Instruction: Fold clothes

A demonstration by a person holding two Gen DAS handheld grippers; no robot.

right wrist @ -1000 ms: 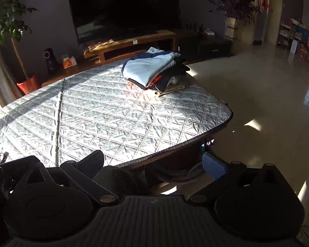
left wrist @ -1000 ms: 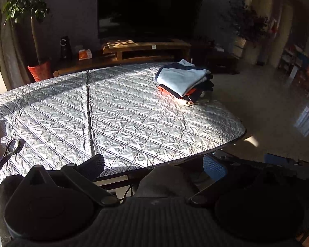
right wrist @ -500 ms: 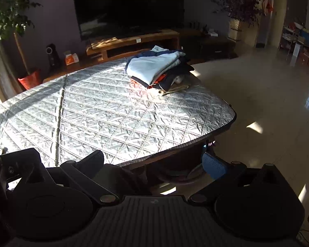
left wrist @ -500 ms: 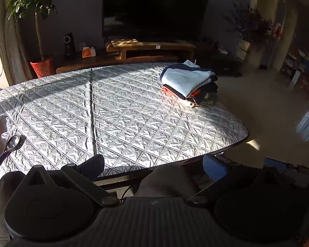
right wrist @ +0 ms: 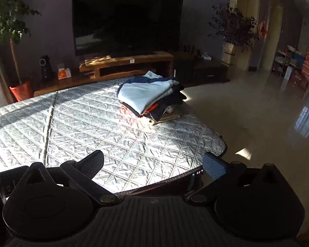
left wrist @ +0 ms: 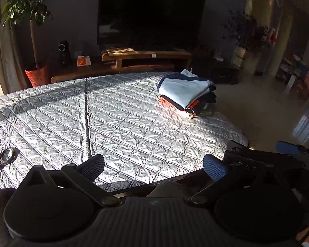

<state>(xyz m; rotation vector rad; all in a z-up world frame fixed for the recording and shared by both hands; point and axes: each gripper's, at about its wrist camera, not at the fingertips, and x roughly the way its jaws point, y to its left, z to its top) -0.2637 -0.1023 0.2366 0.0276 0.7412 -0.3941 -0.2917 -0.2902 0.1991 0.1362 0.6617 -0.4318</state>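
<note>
Silver quilted tabletop [left wrist: 134, 123] bare; folded stack [left wrist: 185, 92] parked at two o'clock, clearing workspace; both tongs [left wrist: 153, 164] [right wrist: 152, 163] released.

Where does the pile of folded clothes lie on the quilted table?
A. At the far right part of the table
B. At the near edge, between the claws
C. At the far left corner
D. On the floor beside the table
A: the pile of folded clothes sits on the quilted table toward its far right side, well away from both open claws.

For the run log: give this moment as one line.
left gripper: open, empty | right gripper: open, empty | folded clothes stack: on quilted table cover, untouched
</note>
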